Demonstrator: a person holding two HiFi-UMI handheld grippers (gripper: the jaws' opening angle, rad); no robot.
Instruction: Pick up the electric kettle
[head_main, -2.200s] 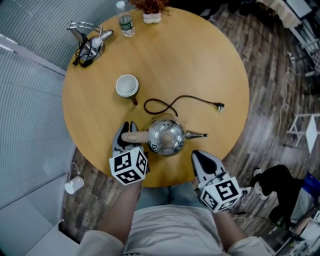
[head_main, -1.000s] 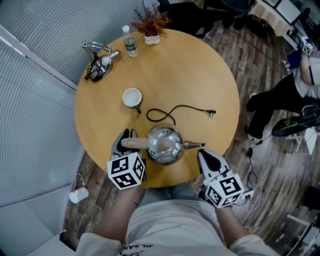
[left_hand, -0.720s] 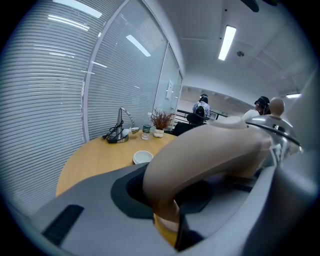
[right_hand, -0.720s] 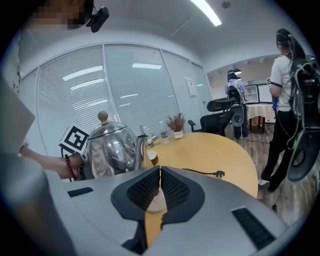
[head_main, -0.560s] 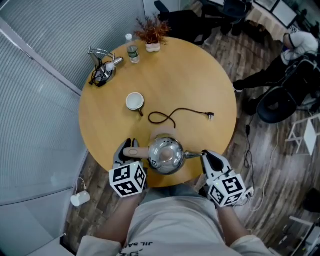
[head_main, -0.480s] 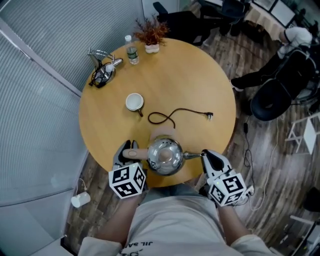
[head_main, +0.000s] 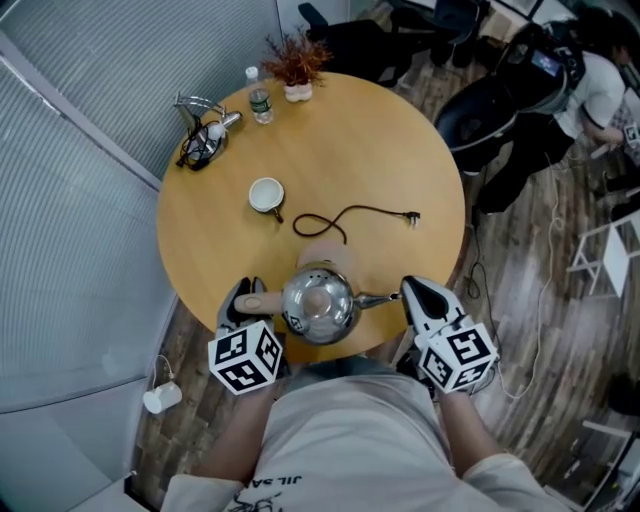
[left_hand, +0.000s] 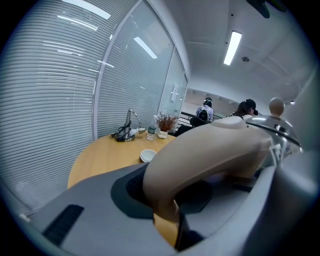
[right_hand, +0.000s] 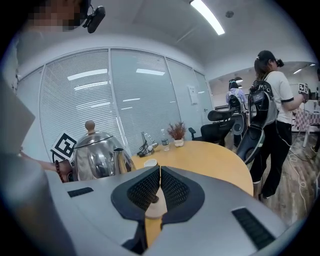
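Two seconds back the electric kettle (head_main: 318, 305) sits squarely on its base, well in from the rim of the round wooden table (head_main: 400, 140). Now it is nearer the person, close to the table's near edge, and the pale round base (head_main: 322, 256) lies uncovered just behind it, with the black power cord (head_main: 345, 215) curling away from it to a plug. The spout points to the right as before. The right gripper (head_main: 415, 292), which earlier hung lower and further off the table edge, has come up beside the spout's tip, just apart from it. The white cup (head_main: 266, 194), the water bottle (head_main: 259, 100) and the potted plant (head_main: 296, 65) keep their places at the far side.

The left gripper (head_main: 247, 292) is clamped on the kettle's beige handle (left_hand: 210, 150): in the left gripper view the handle fills the gap between the jaws, which stand partly apart around it and press on both its sides. No view shows the kettle's underside, so whether it clears the wood cannot be told.

The right gripper's jaws are closed, the ribbed pads (right_hand: 172, 189) meeting with nothing between them. It touches nothing; its own view shows the steel kettle off to the left.
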